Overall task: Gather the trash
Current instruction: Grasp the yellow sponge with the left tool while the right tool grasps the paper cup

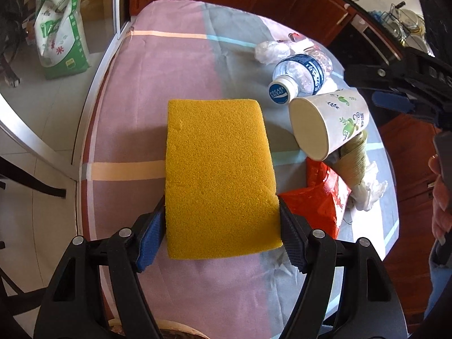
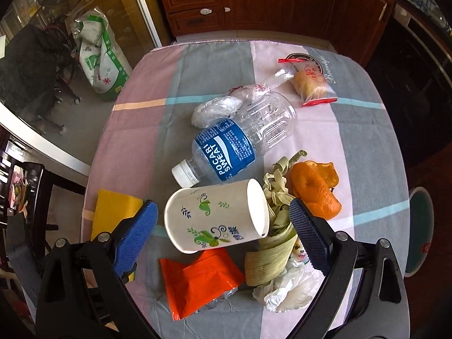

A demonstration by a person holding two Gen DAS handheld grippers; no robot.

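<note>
My left gripper [image 1: 221,199] is shut on a yellow sponge [image 1: 217,169], its blue pads pressed into the two long sides above the striped tablecloth [image 1: 158,90]. The trash lies in a heap to its right: a clear blue-labelled bottle [image 2: 234,144], a white paper cup [image 2: 214,220] on its side, an orange wrapper [image 2: 197,279], corn husks [image 2: 271,251], orange peel [image 2: 316,192] and crumpled plastic [image 2: 285,291]. My right gripper [image 2: 221,204] hovers open over the cup, and its pads do not touch it.
A zip bag with food [image 2: 310,82] lies at the far side of the table. A green and white sack [image 2: 99,53] stands on the floor to the left, in front of a glass door. Brown cabinets [image 2: 254,0] run behind the table. A hand [image 1: 440,197] shows at the right edge.
</note>
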